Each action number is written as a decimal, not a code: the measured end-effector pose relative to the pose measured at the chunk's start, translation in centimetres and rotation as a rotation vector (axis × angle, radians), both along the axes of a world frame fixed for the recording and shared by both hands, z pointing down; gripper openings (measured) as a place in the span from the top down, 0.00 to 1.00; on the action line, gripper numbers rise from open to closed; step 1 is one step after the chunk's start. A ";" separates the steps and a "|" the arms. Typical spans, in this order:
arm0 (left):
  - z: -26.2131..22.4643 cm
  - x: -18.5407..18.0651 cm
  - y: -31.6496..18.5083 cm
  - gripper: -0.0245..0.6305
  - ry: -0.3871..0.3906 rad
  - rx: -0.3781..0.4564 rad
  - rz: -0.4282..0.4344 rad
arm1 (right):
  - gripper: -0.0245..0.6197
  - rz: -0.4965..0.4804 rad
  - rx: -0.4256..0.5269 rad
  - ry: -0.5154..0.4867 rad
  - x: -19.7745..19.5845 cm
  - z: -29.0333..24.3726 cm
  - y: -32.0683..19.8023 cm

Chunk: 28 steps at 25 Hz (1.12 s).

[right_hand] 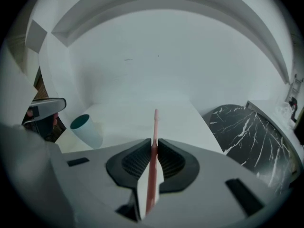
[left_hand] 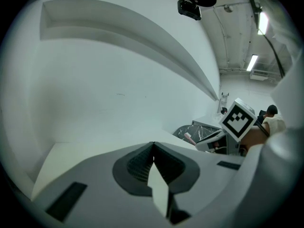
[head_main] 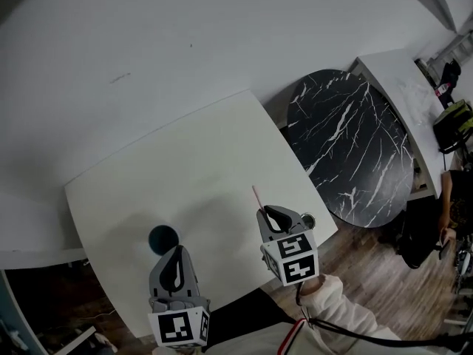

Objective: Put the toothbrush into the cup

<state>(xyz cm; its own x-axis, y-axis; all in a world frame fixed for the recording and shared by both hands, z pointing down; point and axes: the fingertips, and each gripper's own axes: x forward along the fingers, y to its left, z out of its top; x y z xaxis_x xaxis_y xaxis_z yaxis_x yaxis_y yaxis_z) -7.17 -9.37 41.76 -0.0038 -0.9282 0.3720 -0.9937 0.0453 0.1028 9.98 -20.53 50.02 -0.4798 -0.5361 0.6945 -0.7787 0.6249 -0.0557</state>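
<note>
Right tongs (right_hand: 155, 145) clamp the toothbrush (right_hand: 155, 122) by its handle above the counter (head_main: 192, 161), near its front edge; left tongs (left_hand: 153, 145) closed, empty. Light, stiff and likely slick, it may pivot entering the cup (head_main: 163, 238).

White square table (head_main: 185, 154) filled centre of head view, one corner toward upper right. Just beside it, right of centre, stood a round black table (head_main: 355, 146) w/ white marble veins. Beyond that, upper right, a long white counter (head_main: 399, 76). Wood-plank floor (head_main: 362, 254) showed at lower right. Plain white wall (head_main: 148, 35) ran across top. Yellow-green bag (head_main: 458, 120) at far right edge. Left gripper view: ceiling strip lights (left_hand: 252, 62), upper right.
</note>
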 end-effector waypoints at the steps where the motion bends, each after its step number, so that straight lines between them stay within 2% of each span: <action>1: -0.5 -0.4 0.3 0.95 -0.005 0.004 -0.009 | 0.88 -0.009 0.010 -0.008 -0.5 -0.8 0.3; 11: -4.4 -4.1 3.5 0.95 -0.045 0.053 -0.085 | 0.88 -0.097 0.086 -0.086 -5.1 -7.2 3.4; 20: -5.9 -6.1 5.5 0.95 -0.070 0.072 -0.144 | 0.88 -0.196 0.142 -0.144 -9.2 -10.8 5.3; 28: -6.2 -7.5 6.9 0.95 -0.069 0.068 -0.186 | 0.88 -0.291 0.229 -0.273 -13.5 -14.5 7.1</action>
<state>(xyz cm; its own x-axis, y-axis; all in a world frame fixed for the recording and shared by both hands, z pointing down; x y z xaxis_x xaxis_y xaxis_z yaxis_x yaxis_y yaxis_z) -14.70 -2.50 35.54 -0.2008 -0.9321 0.3014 -0.9736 0.2240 0.0442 -3.47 -13.39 35.52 -0.7820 -0.4768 0.4013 -0.5451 0.8355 -0.0695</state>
